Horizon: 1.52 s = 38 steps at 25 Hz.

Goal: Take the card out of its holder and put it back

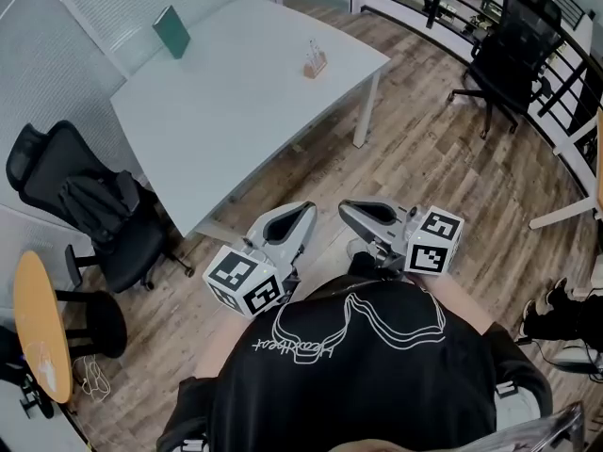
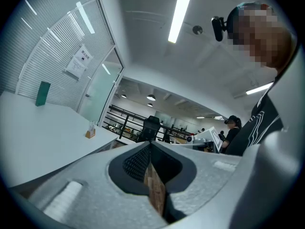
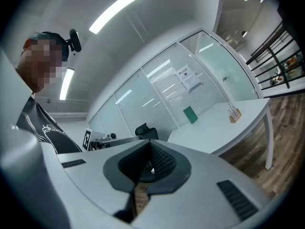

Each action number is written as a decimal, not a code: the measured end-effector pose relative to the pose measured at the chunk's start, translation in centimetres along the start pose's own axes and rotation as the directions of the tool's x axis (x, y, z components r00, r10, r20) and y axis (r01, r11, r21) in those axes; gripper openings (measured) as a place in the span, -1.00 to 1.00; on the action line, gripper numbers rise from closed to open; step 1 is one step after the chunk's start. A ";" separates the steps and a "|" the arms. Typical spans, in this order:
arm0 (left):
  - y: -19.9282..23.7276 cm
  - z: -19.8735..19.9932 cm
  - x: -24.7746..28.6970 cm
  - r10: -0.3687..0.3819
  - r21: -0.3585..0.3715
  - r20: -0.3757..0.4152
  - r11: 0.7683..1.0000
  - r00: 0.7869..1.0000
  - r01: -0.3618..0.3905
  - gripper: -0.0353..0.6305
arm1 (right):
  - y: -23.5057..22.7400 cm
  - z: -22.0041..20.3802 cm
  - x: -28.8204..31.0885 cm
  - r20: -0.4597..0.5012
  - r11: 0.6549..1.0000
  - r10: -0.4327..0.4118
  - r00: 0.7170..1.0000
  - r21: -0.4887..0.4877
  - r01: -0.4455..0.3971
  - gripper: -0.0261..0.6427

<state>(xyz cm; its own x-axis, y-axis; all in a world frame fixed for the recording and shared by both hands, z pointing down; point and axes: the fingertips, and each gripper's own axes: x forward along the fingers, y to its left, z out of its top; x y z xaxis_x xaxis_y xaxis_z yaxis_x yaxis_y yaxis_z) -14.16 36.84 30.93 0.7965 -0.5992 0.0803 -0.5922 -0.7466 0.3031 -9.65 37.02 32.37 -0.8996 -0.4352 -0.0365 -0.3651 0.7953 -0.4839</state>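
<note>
A small wooden card holder [image 1: 315, 61] with a pale card upright in it stands near the far right edge of the white table [image 1: 236, 111]. It also shows small and distant as the card holder [image 2: 90, 133] in the left gripper view and the card holder [image 3: 234, 114] in the right gripper view. My left gripper [image 1: 305, 208] and right gripper [image 1: 348, 210] are held close to the person's chest, over the wooden floor short of the table. The left gripper [image 2: 150, 145] is shut with nothing in it. The right gripper [image 3: 148, 143] is also shut and empty.
A green board [image 1: 171, 31] stands upright at the table's far left. A black office chair [image 1: 89, 205] sits left of the table, another black chair [image 1: 509, 55] at the back right. A round wooden side table [image 1: 42, 328] is at the left edge.
</note>
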 end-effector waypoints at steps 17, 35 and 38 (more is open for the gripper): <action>5.6 0.6 14.4 0.017 -0.059 -0.048 0.998 0.999 -0.020 -0.84 | -14.4 5.8 -1.8 0.001 0.998 -0.015 1.000 0.068 0.015 -0.89; 10.2 4.6 29.8 0.072 -0.029 -0.013 0.997 0.997 -0.073 -0.84 | -28.8 15.0 -4.3 0.032 0.999 0.000 0.999 0.046 -0.002 -0.89; 10.8 4.7 30.5 0.085 -0.027 -0.006 0.996 0.996 -0.085 -0.84 | -29.6 15.3 -4.0 0.027 0.999 0.013 1.000 0.047 -0.014 -0.89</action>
<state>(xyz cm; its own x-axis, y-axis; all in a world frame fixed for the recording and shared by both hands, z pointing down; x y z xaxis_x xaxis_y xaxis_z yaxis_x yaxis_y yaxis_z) 3.14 9.10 32.17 0.7442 -0.6586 0.1114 -0.6542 -0.6849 0.3209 8.43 8.75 33.49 -0.8976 -0.4358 -0.0662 -0.3405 0.7809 -0.5237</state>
